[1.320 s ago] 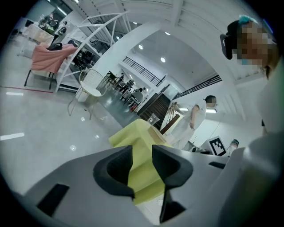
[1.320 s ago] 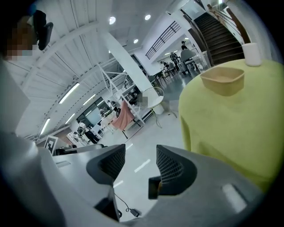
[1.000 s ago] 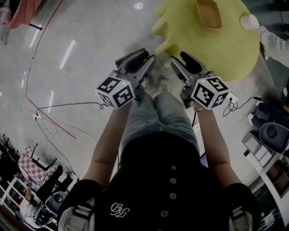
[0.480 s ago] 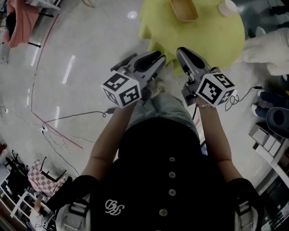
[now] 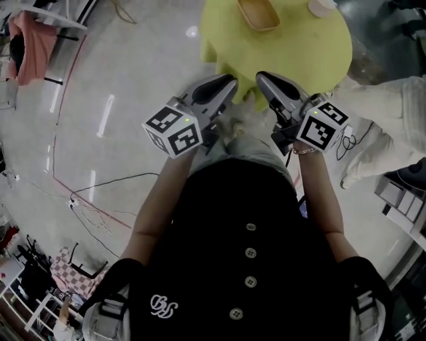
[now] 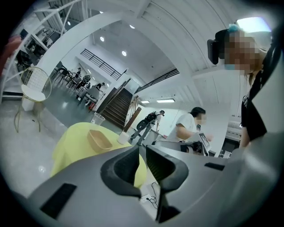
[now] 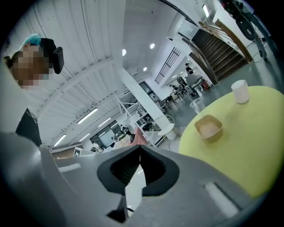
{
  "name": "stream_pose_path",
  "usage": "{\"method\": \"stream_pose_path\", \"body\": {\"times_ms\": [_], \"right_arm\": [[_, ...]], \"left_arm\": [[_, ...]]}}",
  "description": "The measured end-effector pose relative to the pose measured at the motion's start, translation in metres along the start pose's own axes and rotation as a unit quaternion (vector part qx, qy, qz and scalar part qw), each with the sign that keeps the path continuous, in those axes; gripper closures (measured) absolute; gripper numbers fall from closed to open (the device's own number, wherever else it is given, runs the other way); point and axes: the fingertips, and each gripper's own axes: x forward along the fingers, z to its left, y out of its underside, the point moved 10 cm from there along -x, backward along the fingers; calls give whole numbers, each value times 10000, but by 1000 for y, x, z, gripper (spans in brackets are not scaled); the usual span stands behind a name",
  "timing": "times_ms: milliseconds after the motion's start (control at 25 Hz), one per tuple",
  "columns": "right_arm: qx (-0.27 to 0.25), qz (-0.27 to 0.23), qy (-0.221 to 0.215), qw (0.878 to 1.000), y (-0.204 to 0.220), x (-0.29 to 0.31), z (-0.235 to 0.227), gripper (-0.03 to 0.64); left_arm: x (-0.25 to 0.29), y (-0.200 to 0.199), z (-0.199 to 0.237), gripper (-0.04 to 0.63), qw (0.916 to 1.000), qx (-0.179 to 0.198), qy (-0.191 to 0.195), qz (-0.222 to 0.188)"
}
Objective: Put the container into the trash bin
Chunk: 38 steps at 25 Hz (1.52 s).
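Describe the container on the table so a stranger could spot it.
Find the round yellow table. On it sits the container, a shallow tan rectangular tray; its neighbours, a white cup and a clear cup, are upright and round.

The tabletop [image 5: 293, 53], at twelve o'clock in the head view, is covered by a matt yellow cloth with a soft, slightly fuzzy look. The container [image 5: 258, 14] on it appears to be formed of tan, matt paper pulp. The cup [image 5: 321, 6] at one o'clock is seen as plain white and matt. The floor [image 5: 133, 86] is finished pale and glossy, with lamps mirrored in it. The left claw [image 6: 142, 150], its jaws closing on nothing, and the right claw [image 7: 139, 150] are moulded in matt grey plastic, with ribbed dark pads.
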Motion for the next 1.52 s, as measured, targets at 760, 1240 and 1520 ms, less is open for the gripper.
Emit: {"method": "stream_pose_path", "body": {"times_ms": [760,1240,1520], "right_arm": [[-262,297,-191,9990,-11,9,6,614],[-367,708,-258,9965,-12,11,3,614],[-344,959,-192,9946,-10,10,-1,614]], "left_arm": [[3,-4,-3,540,9998,-48,7,209],[5,4,2,540,9992,-305,-9,259],[4,8,8,540,9987,-346,-54,376]]}}
